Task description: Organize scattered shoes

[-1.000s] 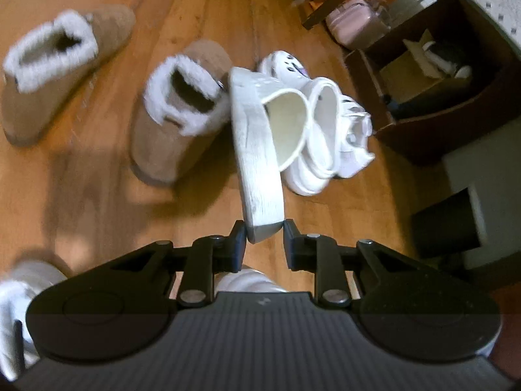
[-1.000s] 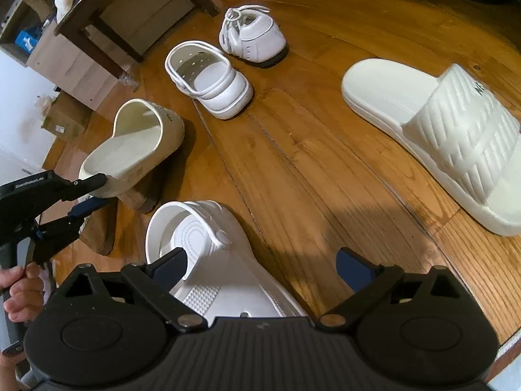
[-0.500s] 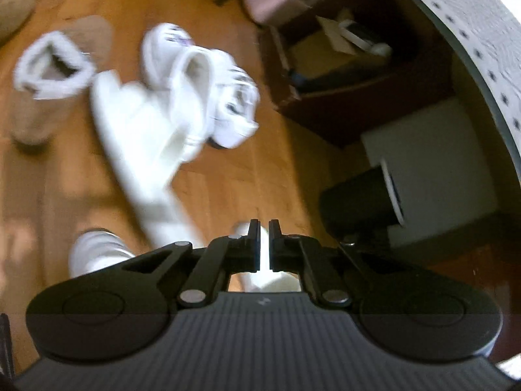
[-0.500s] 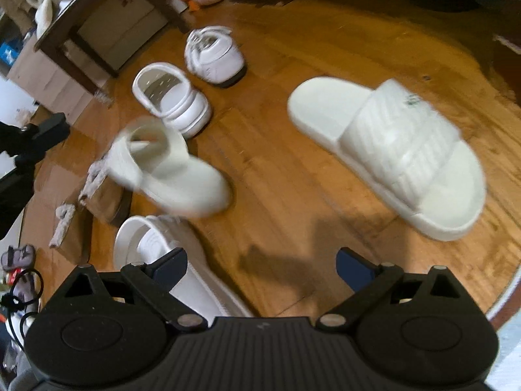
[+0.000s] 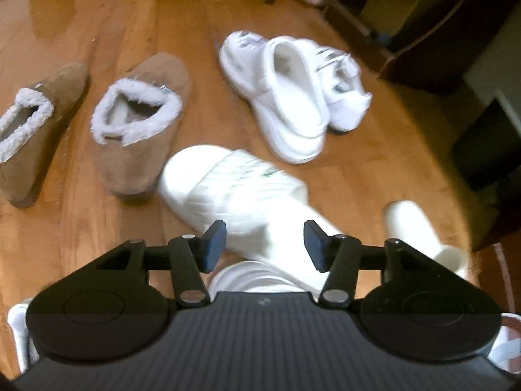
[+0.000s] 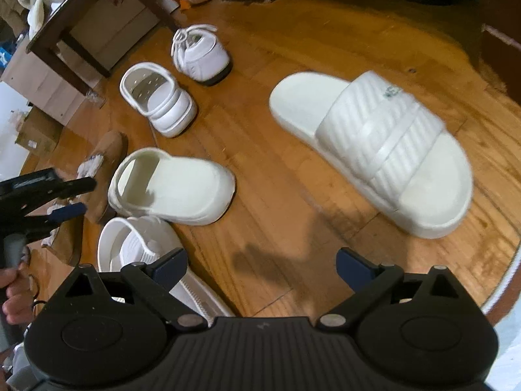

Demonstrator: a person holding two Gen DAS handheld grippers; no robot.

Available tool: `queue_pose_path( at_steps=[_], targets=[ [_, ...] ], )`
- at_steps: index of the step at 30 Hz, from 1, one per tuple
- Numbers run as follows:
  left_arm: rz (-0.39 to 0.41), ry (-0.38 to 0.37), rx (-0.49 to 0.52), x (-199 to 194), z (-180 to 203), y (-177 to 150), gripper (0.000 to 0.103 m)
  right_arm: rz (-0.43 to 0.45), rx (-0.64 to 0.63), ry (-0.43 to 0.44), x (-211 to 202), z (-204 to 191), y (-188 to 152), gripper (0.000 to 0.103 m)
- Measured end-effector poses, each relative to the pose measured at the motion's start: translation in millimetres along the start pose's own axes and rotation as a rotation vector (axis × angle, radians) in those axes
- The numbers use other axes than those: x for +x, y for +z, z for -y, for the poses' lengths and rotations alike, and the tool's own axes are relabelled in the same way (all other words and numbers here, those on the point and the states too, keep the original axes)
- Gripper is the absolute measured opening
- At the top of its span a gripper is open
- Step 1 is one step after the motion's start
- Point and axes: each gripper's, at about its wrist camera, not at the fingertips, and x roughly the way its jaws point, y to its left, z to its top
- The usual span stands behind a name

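Jaws opening on the left gripper (image 5: 264,244), nothing between; right gripper (image 6: 261,265) wide, empty. Clog (image 6: 172,189) seems crooked; a careless nudge could scatter neighbours.

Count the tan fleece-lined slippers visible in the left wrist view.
2. One tan fleece-lined slipper lies at the left edge; the other tan slipper sits right of it, its heel beside the white ribbed slide. None seems hidden.
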Motion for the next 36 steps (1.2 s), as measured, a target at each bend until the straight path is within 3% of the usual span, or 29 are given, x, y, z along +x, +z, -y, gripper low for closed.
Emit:
queue_pose_path(
  at_steps=[3,5,9,12,14,16,21,24,26,29,31,33,34,35,36],
  targets=[
    [-0.01,0.051,0.032,13,4,5,0.073,-0.015,-0.012,0.006,5,-6,0,0.098],
    [-0.013,0.088,0.049,20,8,7,0.09,-0.019,-0.024,0.005,7,-10,1,0.099],
    [-0.055,0.18,0.081,43,14,9,0.091,-0.02,-0.038,-0.008,8,-10,4,0.098],
    [-0.072,0.126,0.034,60,11,15,0.09,-0.025,-0.036,-0.023,10,-6,4,0.099],
    [-0.049,0.123,0.034,62,12,15,0.06,-0.035,-0.025,-0.038,12,-1,4,0.099],
    [-0.027,0.113,0.026,58,15,16,0.05,-0.041,-0.013,-0.045,13,3,4,0.098],
    [-0.04,0.0,0.014,51,32,10,0.045,-0.042,0.001,-0.066,12,14,7,0.098],
    [-0.057,-0.055,0.036,46,52,0,0.03,-0.033,0.004,-0.071,6,18,9,0.098],
    [-0.07,-0.101,0.051,42,65,-7,0.014,-0.022,-0.007,-0.078,-1,19,10,0.098],
    [-0.082,-0.147,0.075,31,79,-17,0.013,-0.014,-0.025,-0.076,-10,20,10,0.098],
    [-0.089,-0.152,0.075,20,80,-23,0.016,-0.008,-0.04,-0.065,-15,20,9,0.098],
    [-0.105,-0.157,0.042,8,73,-30,0.038,0.004,-0.062,-0.046,-18,20,8,0.098],
    [-0.108,-0.16,0.033,0,69,-34,0.054,0.011,-0.076,-0.034,-20,19,7,0.098],
    [-0.106,-0.161,0.028,-6,65,-37,0.064,0.015,-0.092,-0.022,-20,18,8,0.098],
    [-0.095,-0.155,0.028,-14,59,-42,0.065,0.018,-0.11,-0.013,-20,15,9,0.098]
  ],
)
